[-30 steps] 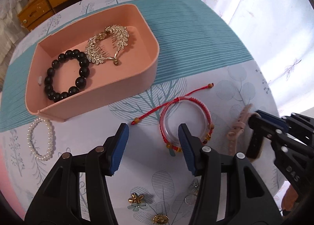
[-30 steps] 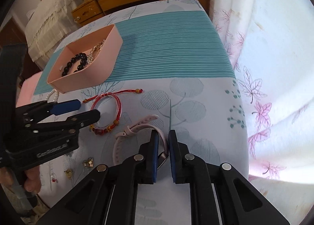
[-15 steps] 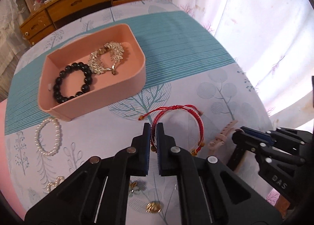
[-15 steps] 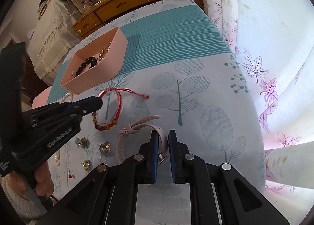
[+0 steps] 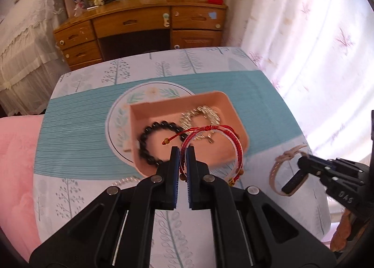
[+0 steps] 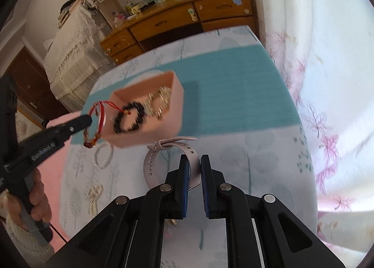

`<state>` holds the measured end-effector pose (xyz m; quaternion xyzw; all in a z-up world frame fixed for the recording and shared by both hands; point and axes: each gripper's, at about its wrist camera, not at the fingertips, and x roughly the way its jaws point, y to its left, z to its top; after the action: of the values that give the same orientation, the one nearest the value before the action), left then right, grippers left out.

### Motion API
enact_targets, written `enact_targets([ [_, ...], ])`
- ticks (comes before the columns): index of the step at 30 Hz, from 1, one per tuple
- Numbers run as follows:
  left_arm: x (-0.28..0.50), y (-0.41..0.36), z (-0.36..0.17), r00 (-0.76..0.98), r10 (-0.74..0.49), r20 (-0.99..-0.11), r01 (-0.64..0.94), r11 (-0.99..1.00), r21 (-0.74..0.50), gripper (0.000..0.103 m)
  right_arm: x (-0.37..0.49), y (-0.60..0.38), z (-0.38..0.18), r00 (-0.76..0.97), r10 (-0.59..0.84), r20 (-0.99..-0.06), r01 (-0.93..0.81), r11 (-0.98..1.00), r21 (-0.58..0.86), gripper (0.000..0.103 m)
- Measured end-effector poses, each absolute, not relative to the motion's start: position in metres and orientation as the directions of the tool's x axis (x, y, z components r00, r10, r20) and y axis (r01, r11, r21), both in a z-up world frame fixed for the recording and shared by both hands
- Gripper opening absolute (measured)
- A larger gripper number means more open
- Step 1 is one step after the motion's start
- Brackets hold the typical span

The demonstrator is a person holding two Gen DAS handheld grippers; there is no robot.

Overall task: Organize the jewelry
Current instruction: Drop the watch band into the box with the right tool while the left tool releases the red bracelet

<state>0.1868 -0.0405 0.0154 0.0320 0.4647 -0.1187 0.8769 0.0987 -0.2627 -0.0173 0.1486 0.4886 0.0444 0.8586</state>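
My left gripper (image 5: 183, 151) is shut on the red cord bracelet (image 5: 211, 141) and holds it in the air in front of the pink box (image 5: 231, 106). The box holds a black bead bracelet (image 5: 149, 134) and a gold hair comb (image 5: 201, 116). In the right wrist view the left gripper (image 6: 87, 119) carries the red bracelet (image 6: 98, 116) beside the pink box (image 6: 173, 109). My right gripper (image 6: 194, 159) is shut on the beige watch strap (image 6: 152, 162) and holds it lifted; it also shows in the left wrist view (image 5: 278, 165).
A pearl bracelet (image 6: 102, 157) and small gold pieces (image 6: 94, 194) lie on the leaf-print tablecloth (image 6: 268, 151). A wooden dresser (image 5: 140, 27) stands behind the table. White curtains (image 5: 315, 45) hang at the right. A pink cushion (image 5: 16, 151) is at the left.
Both grippers have risen from the table. The left one has carried the red bracelet up and toward the pink box. The right one has lifted the watch strap.
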Motion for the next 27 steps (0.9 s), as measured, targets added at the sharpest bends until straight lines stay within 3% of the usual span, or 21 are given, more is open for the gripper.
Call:
enact_targets([
  [11, 0.244, -0.026, -0.038, 0.481, -0.172, -0.860, 0.182, 0.979, -0.094, 0.004, 0.207, -0.218, 0.003, 0.545, 0.212, -0.811, 0.063, 0.954, 0.292, 0.010],
  [18, 0.259, -0.020, -0.061, 0.459, -0.167, -0.873, 0.180, 0.979, -0.093, 0.004, 0.251, -0.180, -0.027, 0.483, 0.179, -0.857, 0.031, 0.975, 0.221, 0.010],
  [27, 0.250, -0.013, -0.048, 0.480, -0.167, -0.861, 0.206, 0.976, -0.074, 0.007, 0.253, -0.166, -0.061, 0.435, 0.176, -0.883, 0.022, 0.978, 0.206, 0.010],
])
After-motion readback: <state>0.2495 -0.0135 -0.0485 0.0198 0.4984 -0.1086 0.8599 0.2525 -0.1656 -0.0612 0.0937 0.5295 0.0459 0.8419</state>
